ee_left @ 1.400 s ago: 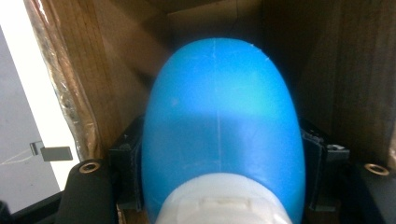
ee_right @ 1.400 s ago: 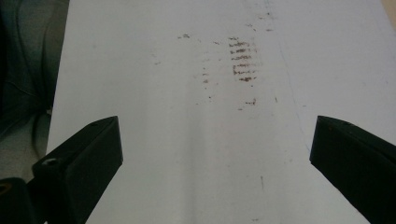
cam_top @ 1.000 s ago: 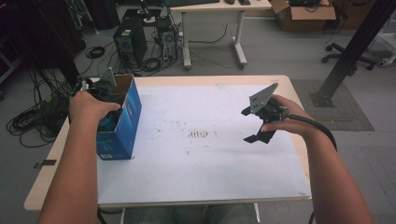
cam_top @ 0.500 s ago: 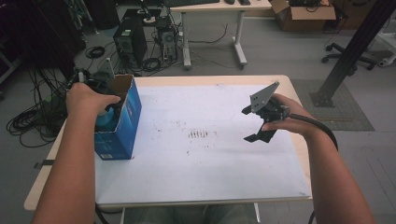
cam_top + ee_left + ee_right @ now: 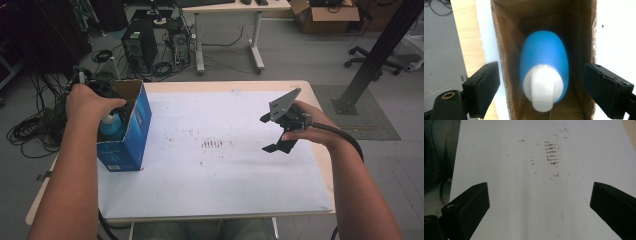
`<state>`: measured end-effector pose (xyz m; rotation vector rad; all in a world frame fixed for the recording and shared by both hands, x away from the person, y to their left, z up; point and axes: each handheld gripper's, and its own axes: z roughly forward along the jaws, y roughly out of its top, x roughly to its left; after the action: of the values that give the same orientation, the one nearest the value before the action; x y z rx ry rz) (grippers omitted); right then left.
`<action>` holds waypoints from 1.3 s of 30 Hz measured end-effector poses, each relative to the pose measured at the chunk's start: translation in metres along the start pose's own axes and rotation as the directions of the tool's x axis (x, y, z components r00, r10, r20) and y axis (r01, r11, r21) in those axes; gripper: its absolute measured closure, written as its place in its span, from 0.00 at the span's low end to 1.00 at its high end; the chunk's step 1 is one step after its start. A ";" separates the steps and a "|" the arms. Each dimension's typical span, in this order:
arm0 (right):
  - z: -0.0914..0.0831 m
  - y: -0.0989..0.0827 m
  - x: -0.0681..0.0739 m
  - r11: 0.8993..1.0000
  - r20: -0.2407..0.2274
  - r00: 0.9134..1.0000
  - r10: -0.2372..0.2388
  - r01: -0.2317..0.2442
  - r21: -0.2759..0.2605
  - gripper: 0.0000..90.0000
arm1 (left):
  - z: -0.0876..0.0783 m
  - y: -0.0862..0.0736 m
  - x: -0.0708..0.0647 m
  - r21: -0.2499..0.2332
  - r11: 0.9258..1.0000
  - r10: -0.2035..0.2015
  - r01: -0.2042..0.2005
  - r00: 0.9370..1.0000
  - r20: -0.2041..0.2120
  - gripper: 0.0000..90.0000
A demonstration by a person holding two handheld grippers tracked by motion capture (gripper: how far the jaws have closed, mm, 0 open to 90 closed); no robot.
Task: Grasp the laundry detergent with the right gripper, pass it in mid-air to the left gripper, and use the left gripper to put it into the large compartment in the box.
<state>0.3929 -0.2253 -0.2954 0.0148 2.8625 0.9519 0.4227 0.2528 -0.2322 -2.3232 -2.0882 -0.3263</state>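
A blue cardboard box [image 5: 127,142] stands open-topped at the table's left edge. Inside it stands a blue bottle [image 5: 112,128] with a white cap [image 5: 542,87]. My left gripper [image 5: 114,106] hangs over the box mouth under the person's left hand. Seen from the left gripper view, its jaws [image 5: 541,90] are open wide, one on each side of the box, touching nothing. My right gripper [image 5: 278,131] hovers open over the right part of the white table top [image 5: 215,180]. Nothing lies between its jaws [image 5: 539,207].
Brown smudges [image 5: 212,144] mark the middle of the white sheet, and the same smudges [image 5: 552,152] lie ahead of the right jaws. Computer towers [image 5: 137,45], cables and a desk stand on the floor beyond the table. A black post [image 5: 380,50] rises at the right.
My left hand and gripper have risen slightly and drawn back from the box, so the blue bottle now shows inside. The right gripper has barely moved.
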 end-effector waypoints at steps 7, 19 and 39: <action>-0.003 0.000 0.001 1.000 0.007 1.000 0.001 -0.001 0.001 0.03 | -0.012 0.000 0.001 -0.027 0.999 0.030 -0.031 1.000 -0.007 0.10; -0.002 0.000 0.002 1.000 0.007 1.000 0.007 -0.007 0.003 0.03 | -0.022 0.003 -0.008 -0.020 0.994 0.112 -0.112 0.993 0.020 0.05; -0.009 -0.004 0.005 1.000 0.021 1.000 0.007 -0.007 -0.006 0.03 | -0.067 0.011 -0.045 -0.108 0.884 0.463 -0.454 0.883 0.076 0.05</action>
<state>0.3871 -0.2337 -0.2912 0.0347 2.8423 0.9550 0.4193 0.1977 -0.1723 -2.8361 -1.4998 -0.2991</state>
